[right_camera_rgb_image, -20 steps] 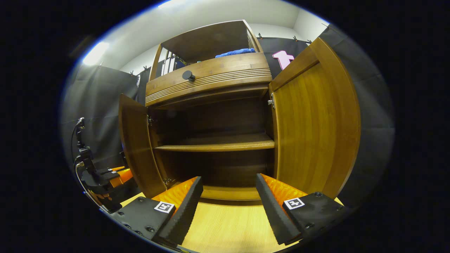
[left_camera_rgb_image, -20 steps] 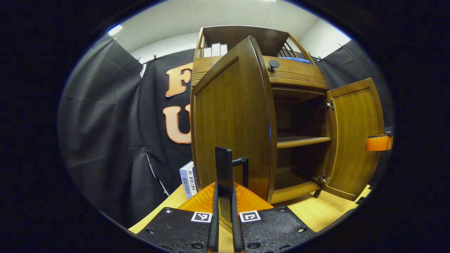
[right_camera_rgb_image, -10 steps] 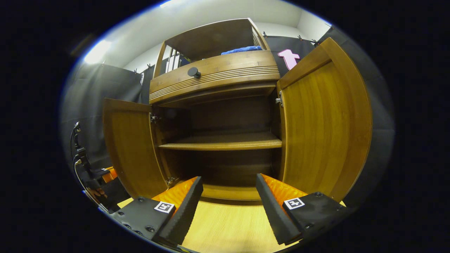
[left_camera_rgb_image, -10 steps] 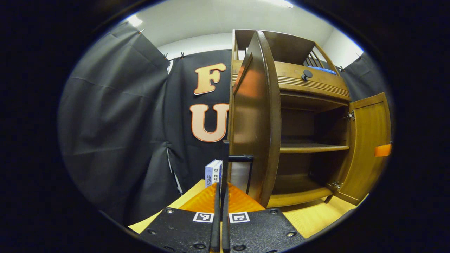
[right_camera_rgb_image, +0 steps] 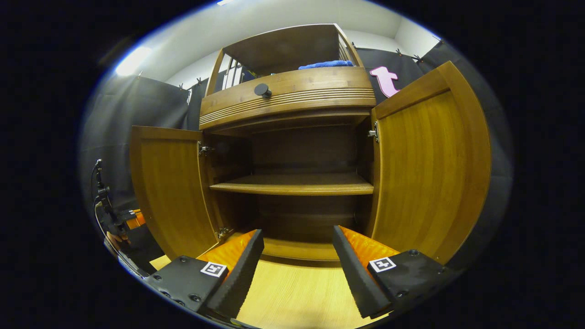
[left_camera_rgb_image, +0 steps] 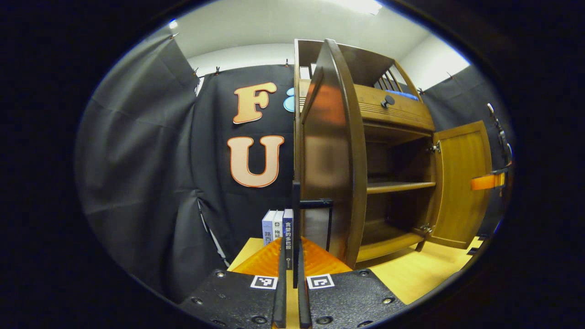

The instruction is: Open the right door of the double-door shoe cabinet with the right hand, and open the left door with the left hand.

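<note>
In the left gripper view the left gripper (left_camera_rgb_image: 289,274) sits low at the bottom with its jaws drawn narrow, both fingers pressed on the thin black door handle (left_camera_rgb_image: 296,214) that rises between them and bends over to the left door (left_camera_rgb_image: 331,155). That door stands swung out and is seen nearly edge-on, its free edge toward the camera and its lower corner close above the wooden table (left_camera_rgb_image: 420,278). Left of it, a few upright books (left_camera_rgb_image: 277,228) stand on the table against the black cloth wall (left_camera_rgb_image: 151,173), just behind the gripper. To the right the shoe cabinet (left_camera_rgb_image: 393,128) is open, with a middle shelf (left_camera_rgb_image: 400,186) and bare table in front of it; farther right the right door (left_camera_rgb_image: 459,183) hangs open, and the right gripper (left_camera_rgb_image: 490,181) shows at its outer edge near the frame's rim. In the right gripper view the right gripper (right_camera_rgb_image: 298,256) faces straight into the cabinet with its jaws spread wide, holding nothing, apart from both doors. The left door (right_camera_rgb_image: 171,192) and right door (right_camera_rgb_image: 429,164) splay to either side, leaving the opening, shelf (right_camera_rgb_image: 292,185) and table strip between the fingers unobstructed. A round knob (right_camera_rgb_image: 262,90) sits on the drawer front (right_camera_rgb_image: 292,98) above, and the left gripper (right_camera_rgb_image: 125,219) peeks from behind the left door's outer edge.
</note>
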Tool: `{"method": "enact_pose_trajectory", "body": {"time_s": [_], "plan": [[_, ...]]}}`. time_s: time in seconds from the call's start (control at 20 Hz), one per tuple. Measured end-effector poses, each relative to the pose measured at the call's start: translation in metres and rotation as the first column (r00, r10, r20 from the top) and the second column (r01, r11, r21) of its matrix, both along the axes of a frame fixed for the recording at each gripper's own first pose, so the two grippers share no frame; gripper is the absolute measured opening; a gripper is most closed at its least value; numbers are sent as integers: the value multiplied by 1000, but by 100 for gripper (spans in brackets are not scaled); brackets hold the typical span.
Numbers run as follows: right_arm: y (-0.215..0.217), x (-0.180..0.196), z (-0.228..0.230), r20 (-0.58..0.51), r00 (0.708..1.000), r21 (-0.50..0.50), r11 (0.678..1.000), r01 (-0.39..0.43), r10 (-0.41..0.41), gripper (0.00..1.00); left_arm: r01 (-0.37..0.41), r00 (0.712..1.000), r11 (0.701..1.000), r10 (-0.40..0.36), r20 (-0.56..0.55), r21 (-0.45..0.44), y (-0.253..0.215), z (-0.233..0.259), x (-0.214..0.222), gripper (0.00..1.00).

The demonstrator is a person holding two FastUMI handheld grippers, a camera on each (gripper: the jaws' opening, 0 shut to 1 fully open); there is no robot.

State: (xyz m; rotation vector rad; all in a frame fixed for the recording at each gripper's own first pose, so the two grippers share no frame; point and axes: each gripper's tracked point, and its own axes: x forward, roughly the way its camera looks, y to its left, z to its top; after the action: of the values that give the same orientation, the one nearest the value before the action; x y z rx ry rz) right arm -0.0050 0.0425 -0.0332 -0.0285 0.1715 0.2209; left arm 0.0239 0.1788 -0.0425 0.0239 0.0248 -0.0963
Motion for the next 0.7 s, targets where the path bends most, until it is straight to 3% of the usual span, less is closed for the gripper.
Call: {"method": "enact_pose_trajectory", "body": {"time_s": [0.2,0.5,0.55,0.6,0.65,0.7], "plan": [[9,-5,6,12,1000,-7,1000,4,-4,98,35,999,998,-36,-29,-51,5,-10,-5,10],[15,4,10,13,1000,26,1000,-9,8,98,-107,990,994,107,-92,7,20,-21,-59,5],[14,7,12,21,1000,20,1000,-13,13,98,-129,988,992,130,-89,9,18,-17,-70,12],[13,12,14,26,1000,12,1000,-17,17,98,-144,987,990,144,-77,5,12,-11,-77,5],[12,16,16,30,999,8,1000,-22,22,93,-146,988,989,145,-58,-10,0,-1,-85,5],[14,21,18,40,999,13,999,-32,32,98,-125,991,992,124,-49,-25,-18,4,-92,5]]}}
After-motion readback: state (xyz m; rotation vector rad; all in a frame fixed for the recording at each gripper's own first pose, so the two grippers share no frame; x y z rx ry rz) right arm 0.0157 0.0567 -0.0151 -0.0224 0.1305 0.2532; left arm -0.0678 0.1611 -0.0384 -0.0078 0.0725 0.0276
